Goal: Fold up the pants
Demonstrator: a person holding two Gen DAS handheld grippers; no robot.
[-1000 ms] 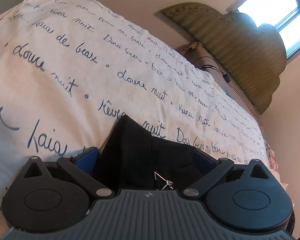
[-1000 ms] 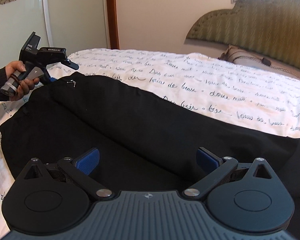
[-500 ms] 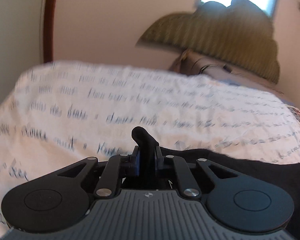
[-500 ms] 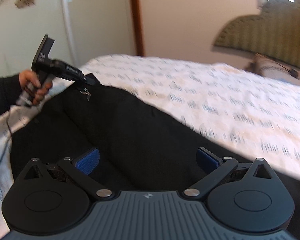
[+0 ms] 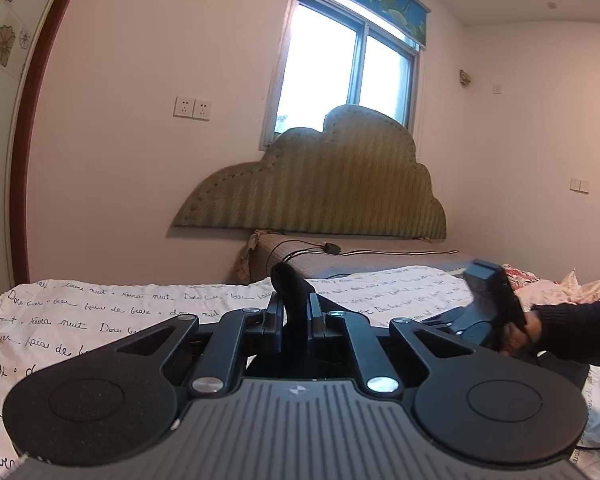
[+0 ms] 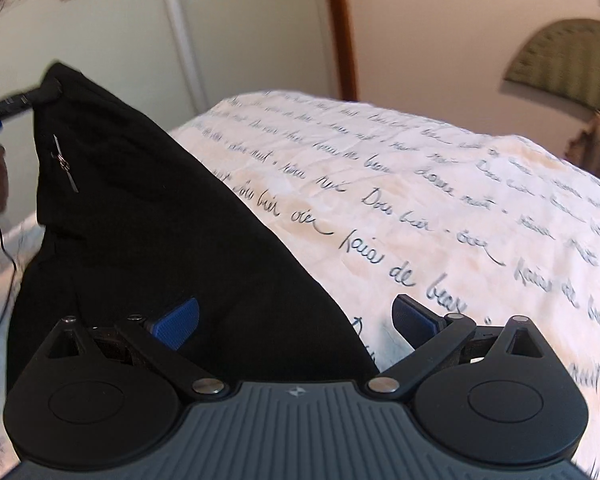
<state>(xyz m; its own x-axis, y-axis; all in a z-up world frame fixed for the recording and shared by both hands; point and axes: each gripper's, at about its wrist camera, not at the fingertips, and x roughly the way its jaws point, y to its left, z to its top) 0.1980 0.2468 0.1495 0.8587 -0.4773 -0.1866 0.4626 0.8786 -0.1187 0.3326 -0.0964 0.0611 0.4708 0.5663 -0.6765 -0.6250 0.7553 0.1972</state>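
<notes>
The black pants lie on the white script-printed bedspread; one corner is lifted off the bed at the upper left of the right wrist view. My left gripper is shut on a bunched fold of the black pants and holds it raised. It also shows in the right wrist view, pinching that corner. My right gripper is open, its blue pads just above the pants' edge. It also shows in the left wrist view, held by a hand.
A green padded headboard stands against the far wall under a window. A brown pillow with a cable lies at the head of the bed. A thin black cable hangs from the left gripper. A wooden door frame stands behind the bed.
My left gripper closed on the pants and lifted the corner up off the bed. My right gripper stayed open and shifted right, toward the pants' edge.
</notes>
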